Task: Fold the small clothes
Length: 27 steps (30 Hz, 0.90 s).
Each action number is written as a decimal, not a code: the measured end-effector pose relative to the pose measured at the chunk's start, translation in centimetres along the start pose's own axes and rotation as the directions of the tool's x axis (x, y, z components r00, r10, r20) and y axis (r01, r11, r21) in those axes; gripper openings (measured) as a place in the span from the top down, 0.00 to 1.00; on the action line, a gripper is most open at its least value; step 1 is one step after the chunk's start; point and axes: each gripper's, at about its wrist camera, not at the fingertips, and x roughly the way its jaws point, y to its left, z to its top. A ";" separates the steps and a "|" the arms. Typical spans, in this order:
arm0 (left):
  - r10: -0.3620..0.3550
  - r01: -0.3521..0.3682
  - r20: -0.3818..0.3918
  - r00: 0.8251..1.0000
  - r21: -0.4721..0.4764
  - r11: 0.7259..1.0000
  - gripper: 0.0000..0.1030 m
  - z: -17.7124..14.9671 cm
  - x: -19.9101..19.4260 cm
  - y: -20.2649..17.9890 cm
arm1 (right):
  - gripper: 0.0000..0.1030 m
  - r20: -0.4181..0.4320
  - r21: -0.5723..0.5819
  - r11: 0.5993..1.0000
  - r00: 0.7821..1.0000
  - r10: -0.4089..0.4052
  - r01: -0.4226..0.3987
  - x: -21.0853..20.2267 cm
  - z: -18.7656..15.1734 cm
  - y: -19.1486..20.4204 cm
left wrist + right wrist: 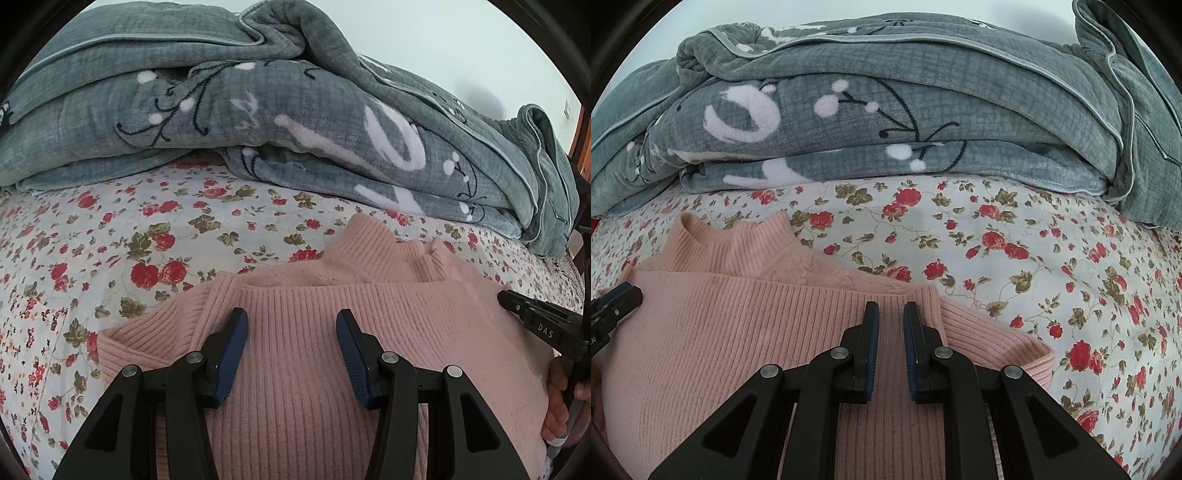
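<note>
A pink ribbed sweater lies partly folded on the floral bedsheet, its collar toward the grey blanket. It also shows in the right wrist view. My left gripper is open and empty, hovering over the sweater's folded top edge. My right gripper is open with a narrow gap and nothing between the pads, over the sweater's right corner and sleeve cuff. The right gripper's tip shows in the left wrist view at the sweater's right edge. The left gripper's tip shows in the right wrist view.
A thick grey folded blanket with white and black patterns lies behind the sweater, also in the right wrist view. The floral bedsheet spreads left of the sweater and, in the right wrist view, right of it.
</note>
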 end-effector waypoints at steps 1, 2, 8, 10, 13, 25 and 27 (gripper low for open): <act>0.000 0.000 0.004 1.000 -0.006 1.000 0.54 0.0 -0.1 0.1 | 0.87 0.000 0.001 1.000 1.000 0.000 0.000 0.0 0.0 0.0; 0.000 0.000 0.010 1.000 -0.015 1.000 0.54 0.0 -0.2 0.3 | 0.87 0.000 0.002 1.000 1.000 0.001 -0.001 0.0 0.0 0.1; 0.022 -0.021 0.029 0.999 -0.043 0.999 0.54 0.0 -0.6 0.8 | 0.87 0.002 0.013 1.000 1.000 -0.008 0.008 -0.3 0.0 -0.3; 0.038 -0.036 0.031 0.999 -0.044 0.998 0.54 0.1 -0.7 0.8 | 0.87 -0.005 0.011 1.000 1.000 0.000 0.000 -0.3 0.1 -0.5; 0.061 -0.059 0.033 0.998 -0.051 0.997 0.54 0.1 -0.9 0.9 | 0.86 -0.003 0.013 0.996 0.996 -0.094 0.094 -0.6 0.1 -1.3; 0.134 -0.133 0.044 0.990 -0.024 0.991 0.41 -2.7 -6.1 2.0 | 0.45 0.034 0.079 0.997 0.999 0.025 -0.028 -7.6 -3.8 -4.3; 0.067 -0.065 0.023 0.997 -0.077 0.995 0.40 -3.6 -7.4 3.3 | 0.40 0.038 0.107 0.991 0.996 0.078 -0.081 -8.8 -4.9 -5.3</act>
